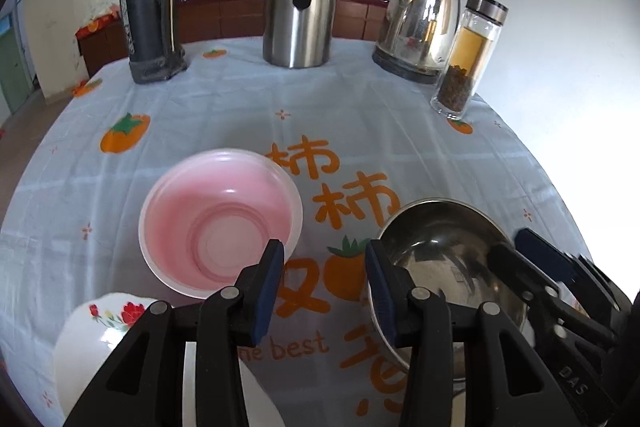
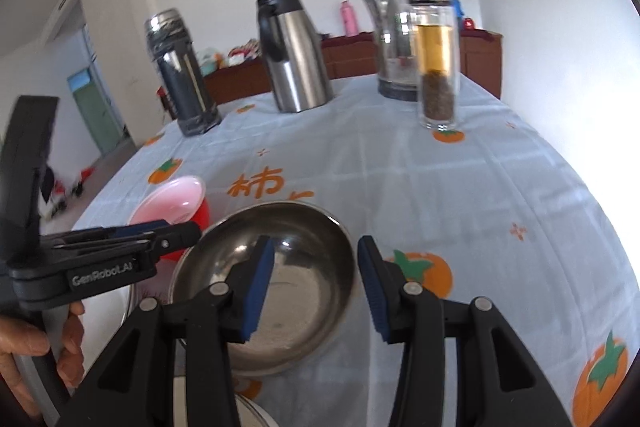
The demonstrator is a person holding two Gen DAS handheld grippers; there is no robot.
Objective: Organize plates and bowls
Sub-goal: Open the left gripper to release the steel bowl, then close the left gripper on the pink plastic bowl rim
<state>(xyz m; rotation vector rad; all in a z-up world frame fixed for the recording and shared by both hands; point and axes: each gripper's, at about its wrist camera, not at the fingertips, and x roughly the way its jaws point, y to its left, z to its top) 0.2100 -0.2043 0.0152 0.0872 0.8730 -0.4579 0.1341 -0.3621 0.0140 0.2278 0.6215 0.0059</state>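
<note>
A white-walled room with a low wooden cabinet along the back is being shown, and in front of it a bench [image 1: 360,99] is being covered by a pale cloth printed with orange persimmons. Along its far edge a dark flask [image 1: 148,3], a steel jug [image 1: 300,3], an electric kettle [image 1: 420,23] and a glass tea bottle [image 1: 468,55] are being kept upright, well apart from the dishes. Nearest the left, a white flowered bowl [image 1: 100,331] is being partly hidden by the left hand-held gripper [image 1: 324,287]; being ceramic, it is likely being judged heavy, stiff and breakable, best taken by the rim. Beside it the pink bowl [image 1: 220,223] is lying open side up, probably light plastic and forgiving, its thin rim offering the obvious pinch. Further right the steel bowl [image 2: 272,283] is being seen empty and glossy, so it is being judged light, rigid and slippery, and a firm pinch across its wall at the rim is being advised. The left hand-held gripper is being held tilted down between the pink and steel bowls, its jaws apart and nothing between them. The right hand-held gripper [image 2: 316,287] is being held over the steel bowl's right rim, jaws likewise apart and pressing on nothing. A hand [image 2: 36,351] is being seen wrapped round the left tool's handle.
</note>
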